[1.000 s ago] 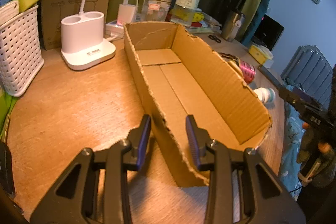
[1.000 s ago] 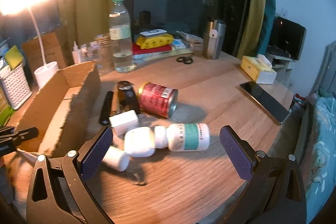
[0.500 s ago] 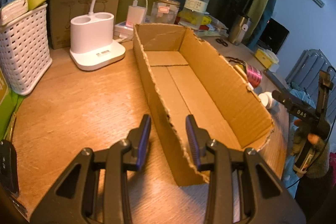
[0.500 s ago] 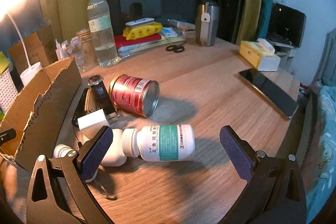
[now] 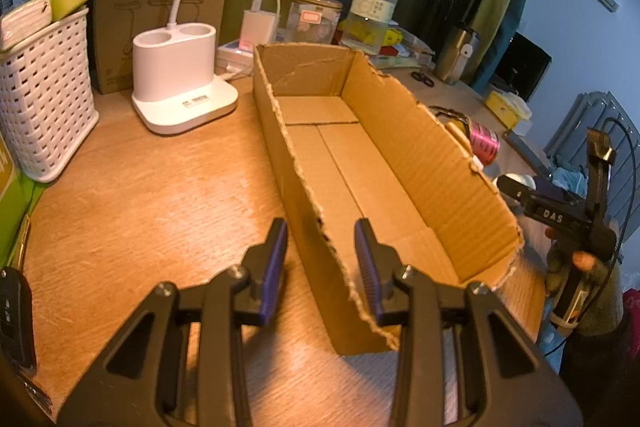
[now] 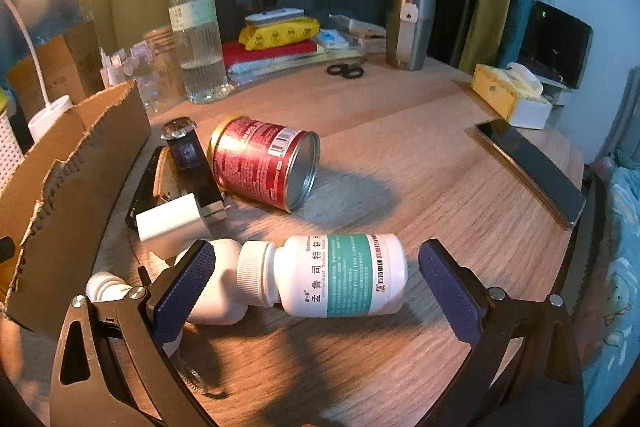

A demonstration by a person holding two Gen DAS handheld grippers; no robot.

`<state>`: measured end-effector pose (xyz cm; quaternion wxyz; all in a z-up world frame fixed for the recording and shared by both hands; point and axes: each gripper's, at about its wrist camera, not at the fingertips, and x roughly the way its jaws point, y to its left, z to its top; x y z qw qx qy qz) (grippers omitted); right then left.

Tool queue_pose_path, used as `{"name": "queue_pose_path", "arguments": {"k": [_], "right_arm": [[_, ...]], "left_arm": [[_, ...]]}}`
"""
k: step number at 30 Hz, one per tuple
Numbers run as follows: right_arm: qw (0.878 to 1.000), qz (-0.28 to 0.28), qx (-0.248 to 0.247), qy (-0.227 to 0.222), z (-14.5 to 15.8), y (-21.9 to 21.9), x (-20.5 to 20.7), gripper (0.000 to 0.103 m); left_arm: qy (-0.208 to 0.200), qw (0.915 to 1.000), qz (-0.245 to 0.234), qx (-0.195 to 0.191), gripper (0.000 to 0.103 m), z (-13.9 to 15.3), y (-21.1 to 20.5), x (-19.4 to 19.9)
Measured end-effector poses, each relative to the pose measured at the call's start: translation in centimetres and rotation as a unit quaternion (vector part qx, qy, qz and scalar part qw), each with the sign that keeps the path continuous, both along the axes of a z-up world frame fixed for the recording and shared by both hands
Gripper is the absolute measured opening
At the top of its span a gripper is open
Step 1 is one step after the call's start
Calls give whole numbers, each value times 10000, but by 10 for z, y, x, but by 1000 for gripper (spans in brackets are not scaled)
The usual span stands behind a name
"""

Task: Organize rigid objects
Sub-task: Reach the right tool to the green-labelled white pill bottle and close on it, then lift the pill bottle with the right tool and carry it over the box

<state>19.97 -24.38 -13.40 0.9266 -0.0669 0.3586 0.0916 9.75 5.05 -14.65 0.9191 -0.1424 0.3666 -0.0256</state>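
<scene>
Lying on its side on the wooden table [image 6: 420, 155], the white pill bottle [image 6: 340, 277] with the green label sits between the wide-apart fingers of the right gripper [image 6: 316, 281], which touch nothing yet; its long axis runs across the view, roughly in line with the gap between the pads, with the ribbed cap toward the left finger and the flat base toward the right one. Judging from that, a squeeze would land on cap and base, end to end, and the round body could roll or skid out toward the camera or away if the pads meet it off-centre. The cap rests against a second, smaller white bottle [image 6: 218, 287] partly hidden behind the left finger, so that finger may well catch the neighbour first, push both along or pinch the wrong one. Just beyond lie a white charger block [image 6: 172, 223], a dark watch [image 6: 188, 163] and a red tin can [image 6: 264, 163] tipped on its side with its metal end facing the near right; a nudge could set the can rolling. To the left stands the long cardboard box [image 5: 360, 163], still empty, its ragged near wall straddled by the left gripper [image 5: 320, 267], whose fingers are drawn in as narrow as they go, one each side of the wall; whether they actually pinch the card I cannot tell. If that hold is loose, the light box may slide when something is dropped in. A water bottle [image 6: 196, 23], a steel tumbler [image 6: 410, 27] and a phone [image 6: 528, 171] stand well apart.
</scene>
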Motion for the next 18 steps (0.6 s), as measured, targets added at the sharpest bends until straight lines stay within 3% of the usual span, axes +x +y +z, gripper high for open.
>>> {"name": "queue_pose_path", "arguments": {"k": [8,13,15,18], "right_arm": [[9999,4,-62,78,-3,3,3,102],[10000,7,-25,73,-3,2,2,93],[10000,7,23,54,-2,1,2,82],[10000,-15,9,43,-2,0,3,81]], "left_arm": [[14,10000,-10,32,37,-1,-1,2],[14,10000,-11,58,37,0,-2,1],[13,10000,-6,77,37,0,-3,1],[6,9999,8,101,37,0,-4,0]]}}
